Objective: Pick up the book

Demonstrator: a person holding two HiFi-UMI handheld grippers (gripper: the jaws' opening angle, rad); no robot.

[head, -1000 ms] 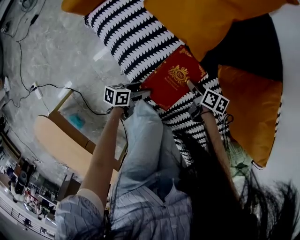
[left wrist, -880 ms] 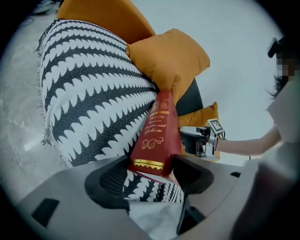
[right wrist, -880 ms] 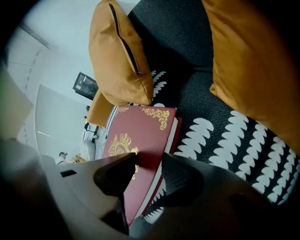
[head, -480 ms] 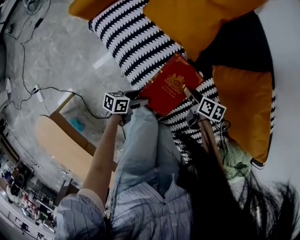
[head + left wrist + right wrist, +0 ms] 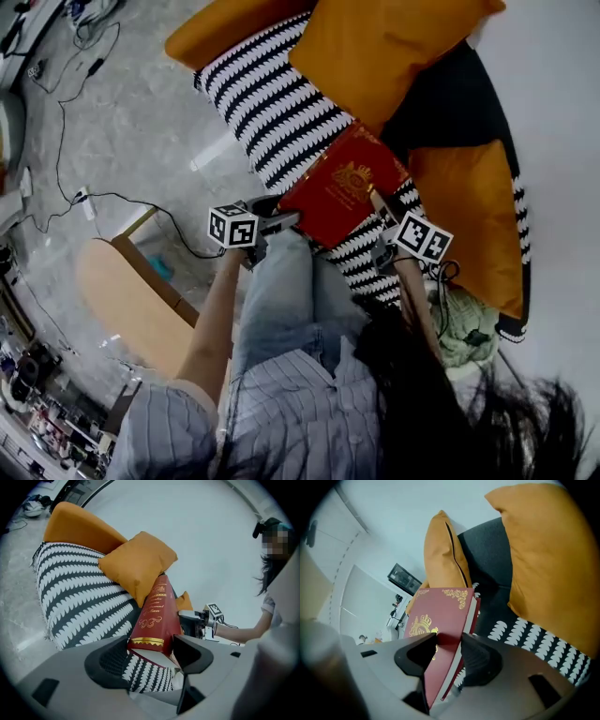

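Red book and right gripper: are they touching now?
Touching. The right gripper view shows the right gripper clamped on the edge of the red book; its jaws have just been closing.

We are looking down on a sofa seat (image 5: 272, 103) that is running from upper left to lower right. The book (image 5: 342, 183) is hanging just above the seat's near part, ahead of our legs (image 5: 281, 291). A cushion (image 5: 384, 47) is leaning behind the book, and a second cushion (image 5: 464, 216) is lying to its right. The floor (image 5: 122, 122) is spreading left of the seat, a cable (image 5: 131, 196) is trailing across it, and a table (image 5: 122, 291) is standing at lower left.
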